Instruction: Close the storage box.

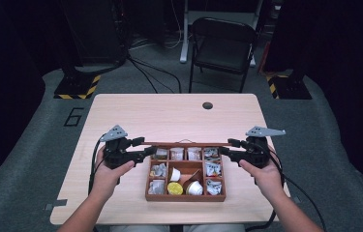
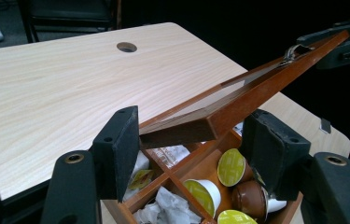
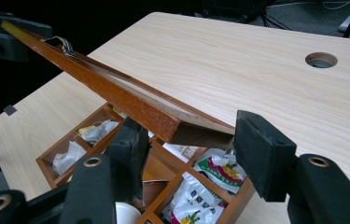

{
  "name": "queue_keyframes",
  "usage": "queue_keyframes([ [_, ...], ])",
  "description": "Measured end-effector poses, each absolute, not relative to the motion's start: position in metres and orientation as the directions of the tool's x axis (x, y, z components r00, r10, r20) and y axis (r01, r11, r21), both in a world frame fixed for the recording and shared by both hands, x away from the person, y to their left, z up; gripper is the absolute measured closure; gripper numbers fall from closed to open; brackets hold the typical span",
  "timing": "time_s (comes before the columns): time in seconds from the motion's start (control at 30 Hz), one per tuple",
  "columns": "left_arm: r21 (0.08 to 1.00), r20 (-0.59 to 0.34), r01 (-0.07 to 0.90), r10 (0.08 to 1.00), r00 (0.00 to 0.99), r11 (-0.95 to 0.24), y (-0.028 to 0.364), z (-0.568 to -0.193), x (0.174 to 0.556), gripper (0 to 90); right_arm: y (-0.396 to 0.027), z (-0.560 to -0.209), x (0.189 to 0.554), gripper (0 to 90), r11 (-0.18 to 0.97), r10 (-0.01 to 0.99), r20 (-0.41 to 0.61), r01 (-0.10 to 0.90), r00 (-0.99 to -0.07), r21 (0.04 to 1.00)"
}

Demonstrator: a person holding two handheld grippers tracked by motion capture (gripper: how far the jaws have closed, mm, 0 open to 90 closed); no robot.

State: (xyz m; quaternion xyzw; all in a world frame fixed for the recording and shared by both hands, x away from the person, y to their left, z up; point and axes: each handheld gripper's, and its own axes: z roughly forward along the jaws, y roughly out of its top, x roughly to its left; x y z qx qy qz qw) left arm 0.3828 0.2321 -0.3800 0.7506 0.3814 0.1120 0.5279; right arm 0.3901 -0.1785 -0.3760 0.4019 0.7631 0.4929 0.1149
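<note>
A brown wooden compartment box (image 1: 185, 197) sits on the table near its front edge, and its glass-panelled lid (image 1: 186, 144) is raised over its far side. My left gripper (image 1: 145, 146) grips the lid's left end. In the left gripper view the lid (image 2: 266, 81) runs away from my left gripper (image 2: 193, 135), whose pads close on its corner. My right gripper (image 1: 227, 146) grips the right end. In the right gripper view my right gripper (image 3: 196, 140) is set around the end of the lid (image 3: 116, 93). A metal clasp (image 3: 63, 44) shows on the lid.
The box holds coffee capsules (image 2: 231, 167), paper sachets (image 3: 210, 172) and crumpled wrappers (image 3: 70, 154). The light wood table (image 1: 169, 113) has a cable hole (image 1: 207, 105) at the back. A folding chair (image 1: 222, 43) stands beyond it.
</note>
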Motion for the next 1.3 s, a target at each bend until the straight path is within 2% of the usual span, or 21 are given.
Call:
queue_keyframes([
  [0.43,0.876,-0.167,0.432,0.706,0.688,-0.214,0.227,-0.385,0.365,37.7,-0.178,-0.381,0.373,46.4,0.239,0.727,0.178,0.488,-0.663,0.840],
  [0.9,0.872,-0.177,0.436,0.688,0.703,-0.221,0.232,-0.395,0.355,38.7,-0.178,-0.387,0.362,47.5,0.263,0.727,0.158,0.483,-0.668,0.835],
  [1.3,0.866,-0.183,0.448,0.692,0.699,-0.223,0.231,-0.402,0.346,38.7,-0.181,-0.390,0.350,47.3,0.263,0.714,0.180,0.498,-0.676,0.827],
])
